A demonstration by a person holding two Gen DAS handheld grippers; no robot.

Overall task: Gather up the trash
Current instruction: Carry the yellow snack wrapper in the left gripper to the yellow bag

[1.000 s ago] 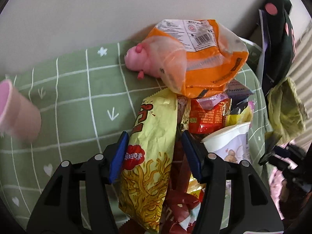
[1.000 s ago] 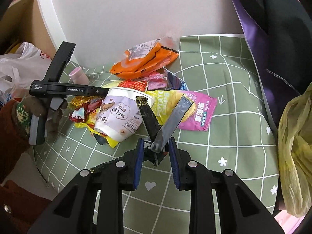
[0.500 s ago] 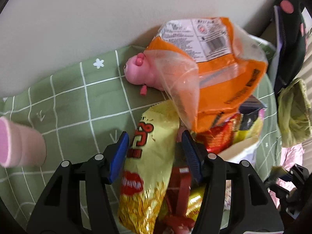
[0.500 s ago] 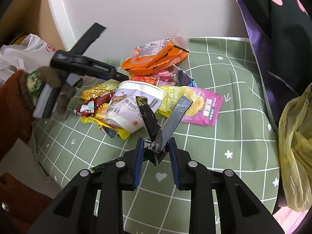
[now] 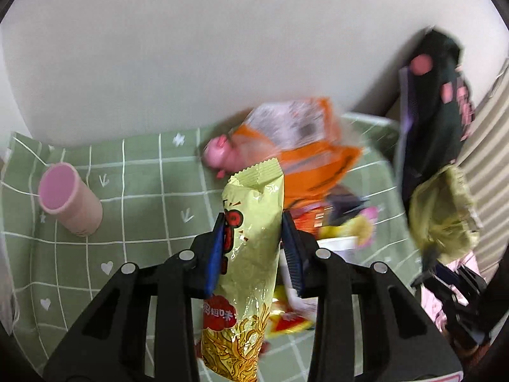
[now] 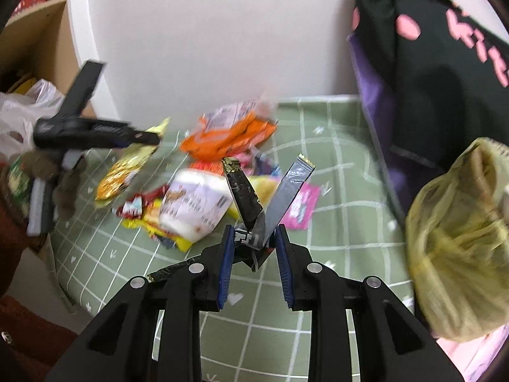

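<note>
Now both of your claws carry trash above the green checked desk.

Your left claw [image 5: 251,238] has just been closing, and its blue pads now pinch a yellow noodle-snack bag [image 5: 246,254] that hangs upright between them, lifted clear of the desk [image 5: 133,197]. Your right claw [image 6: 254,248] stands narrow and clamps a dark folded wrapper [image 6: 251,210], whose 2 strips splay upward in a V. Between the 2 claws the rest of the pile lies on the desk: an orange bag [image 6: 227,132] near the wall, a white paper cup [image 6: 194,205] on its side, and a pink packet [image 6: 302,205] just beside it. A pink cylinder [image 5: 68,199] lies apart at the left. A yellow plastic bag [image 6: 458,248] hangs at the right edge.
</note>
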